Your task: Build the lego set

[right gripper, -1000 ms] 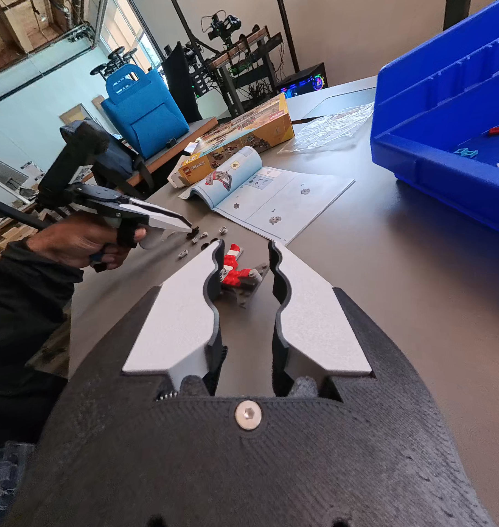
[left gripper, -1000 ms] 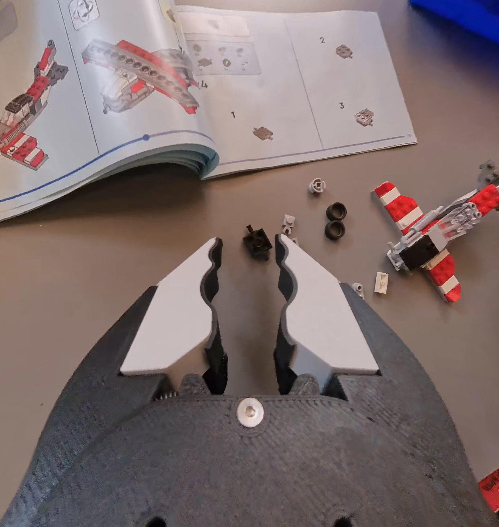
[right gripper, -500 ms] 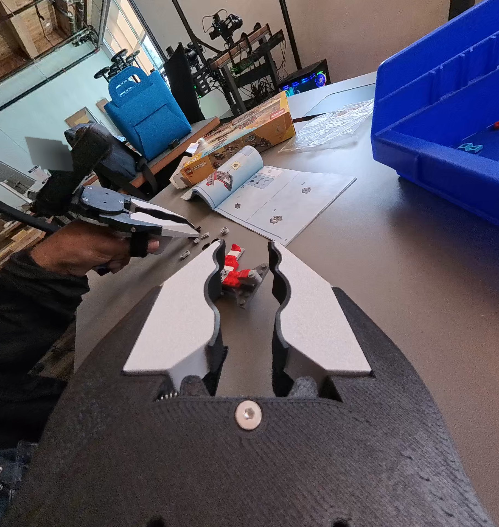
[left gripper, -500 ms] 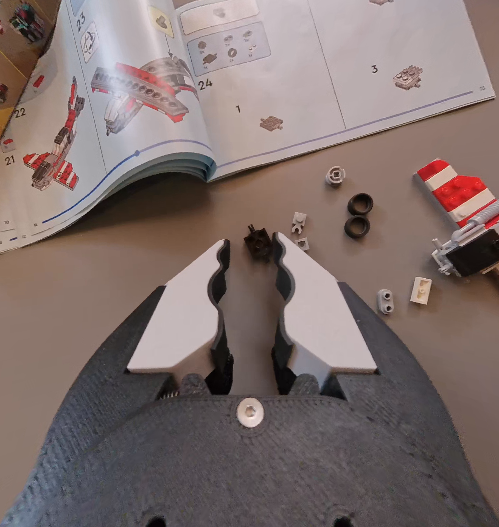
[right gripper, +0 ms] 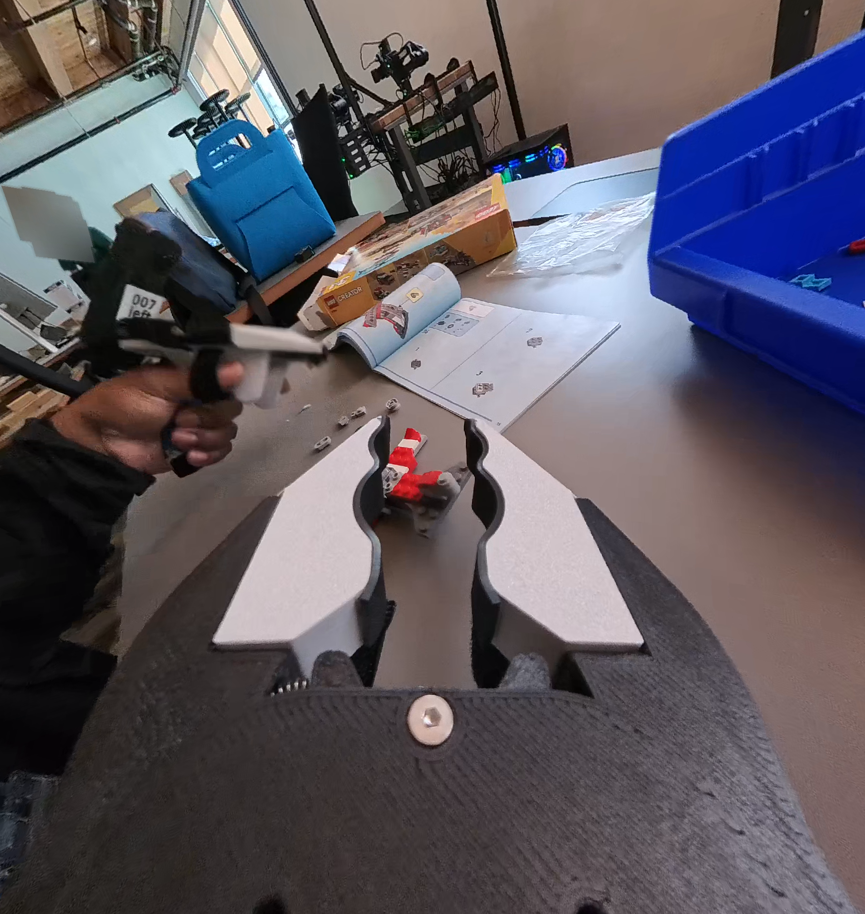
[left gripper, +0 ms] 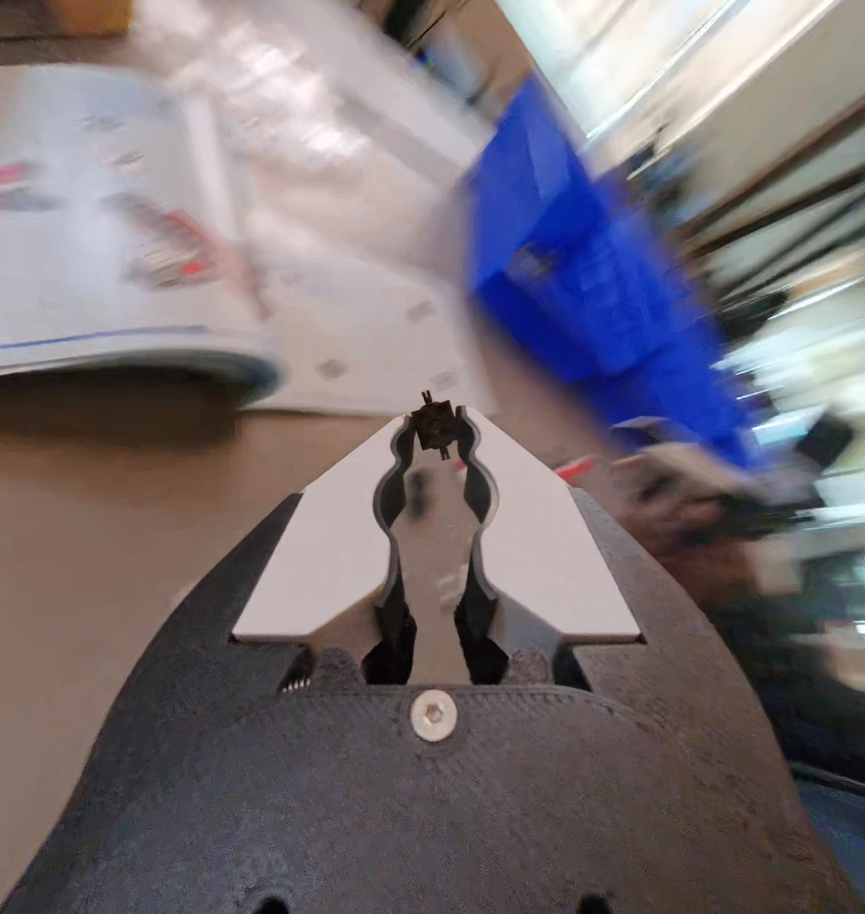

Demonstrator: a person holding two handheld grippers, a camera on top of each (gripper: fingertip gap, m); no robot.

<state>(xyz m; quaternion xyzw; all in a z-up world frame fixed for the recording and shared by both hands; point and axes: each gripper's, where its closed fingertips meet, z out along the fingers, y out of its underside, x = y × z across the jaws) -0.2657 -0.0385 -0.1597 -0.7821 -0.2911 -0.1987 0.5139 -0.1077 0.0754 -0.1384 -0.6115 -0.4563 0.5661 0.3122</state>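
Two grippers: the left gripper [left gripper: 435, 426] carries a part, while the right gripper [right gripper: 425, 429] carries nothing.
Left fingers: closed on a small black square lego piece with short pins [left gripper: 435, 429], pinched at the very tips in the centre of the left wrist view. A tip pinch likely leaves the piece's faces free for pressing onto something.
Left surroundings: heavily smeared by motion. Only an open pale-blue instruction booklet [left gripper: 99, 222] at upper left and a blue plastic bin [left gripper: 584, 267] at upper right can be made out.
Left gripper from outside: at the left of the right wrist view, raised clear of the dark grey table [right gripper: 643, 494] in a person's hand [right gripper: 148, 420]. The held piece is too small to pick out there.
Right fingers: spread apart and empty, low in the right wrist view, framing the red, white and grey part-built lego plane [right gripper: 413, 482], which lies on the table just past the tips without touching them. My guess is they wait there to steady the model.
Loose parts: small grey lego bits [right gripper: 351, 415] lie scattered on the table just left of the model, within easy reach.
Reference: the booklet lies open above centre, with a yellow cardboard lego box [right gripper: 420, 257] behind it.
Step in hand: probably carrying the black piece towards the model.
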